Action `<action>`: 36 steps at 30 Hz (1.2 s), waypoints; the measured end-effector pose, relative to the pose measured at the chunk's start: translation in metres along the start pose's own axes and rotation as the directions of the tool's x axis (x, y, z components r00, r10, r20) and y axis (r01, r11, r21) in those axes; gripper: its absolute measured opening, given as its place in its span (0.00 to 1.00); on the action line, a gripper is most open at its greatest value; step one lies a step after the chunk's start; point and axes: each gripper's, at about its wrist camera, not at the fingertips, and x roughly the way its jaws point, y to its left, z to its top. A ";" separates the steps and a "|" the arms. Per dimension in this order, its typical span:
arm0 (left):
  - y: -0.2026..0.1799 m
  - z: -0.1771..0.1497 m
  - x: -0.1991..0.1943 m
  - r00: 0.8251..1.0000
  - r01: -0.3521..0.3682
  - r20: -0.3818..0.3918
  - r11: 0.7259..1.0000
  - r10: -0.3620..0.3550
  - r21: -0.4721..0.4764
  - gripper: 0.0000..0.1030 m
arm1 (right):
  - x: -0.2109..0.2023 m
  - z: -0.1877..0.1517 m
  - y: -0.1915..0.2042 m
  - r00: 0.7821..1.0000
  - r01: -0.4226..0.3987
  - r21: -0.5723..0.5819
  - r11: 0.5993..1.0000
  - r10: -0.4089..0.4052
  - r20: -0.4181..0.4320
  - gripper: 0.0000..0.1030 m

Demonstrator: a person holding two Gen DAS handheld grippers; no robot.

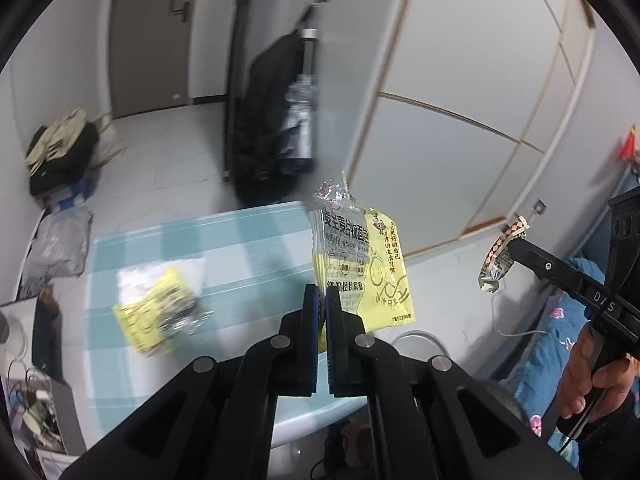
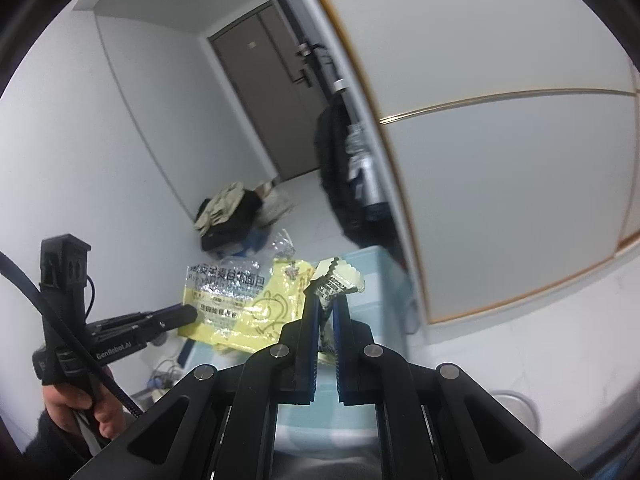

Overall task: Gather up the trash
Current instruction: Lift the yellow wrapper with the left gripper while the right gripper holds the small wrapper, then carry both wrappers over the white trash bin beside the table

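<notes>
My left gripper (image 1: 322,294) is shut on a yellow and clear bread wrapper (image 1: 360,264), which hangs upright above the table. The same wrapper (image 2: 240,300) shows at the centre left of the right wrist view, with the left gripper (image 2: 194,312) clamped on its left edge. My right gripper (image 2: 326,304) is shut on a small crumpled white wrapper (image 2: 340,280) with a zigzag edge. That small wrapper (image 1: 500,256) and the right gripper (image 1: 510,242) appear at the right of the left wrist view. Another yellow wrapper (image 1: 160,312) lies blurred on the blue checked table (image 1: 248,248).
A pile of clothes and bags (image 1: 64,152) sits on the floor at the far left. A black coat (image 1: 272,120) hangs by the white sliding door (image 1: 460,100). A blue bedspread (image 1: 552,352) lies at the right, cables and clutter (image 1: 32,400) at the lower left.
</notes>
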 end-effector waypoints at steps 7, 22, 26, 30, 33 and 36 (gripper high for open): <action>-0.050 0.011 0.030 0.997 0.072 -0.034 0.995 -0.070 0.069 0.00 | -0.026 -0.014 -0.053 0.992 0.122 0.043 0.992 -0.123 0.008 0.06; -0.131 0.000 0.133 0.955 0.219 -0.235 0.963 -0.179 0.158 0.00 | 0.000 -0.096 -0.185 0.948 0.283 0.274 0.919 -0.225 -0.226 0.06; -0.143 -0.010 0.170 0.935 0.226 -0.312 0.961 -0.169 0.158 0.00 | 0.027 -0.123 -0.210 0.927 0.303 0.309 0.902 -0.203 -0.315 0.06; -0.151 -0.021 0.197 0.915 0.232 -0.372 0.959 -0.158 0.164 0.00 | 0.054 -0.151 -0.235 0.908 0.315 0.362 0.877 -0.168 -0.384 0.06; -0.155 -0.030 0.220 0.898 0.224 -0.419 0.960 -0.136 0.168 0.00 | 0.068 -0.166 -0.251 0.890 0.335 0.387 0.859 -0.154 -0.429 0.06; -0.158 -0.036 0.239 0.876 0.223 -0.465 0.962 -0.127 0.157 0.00 | 0.086 -0.176 -0.258 0.870 0.348 0.397 0.849 -0.135 -0.475 0.06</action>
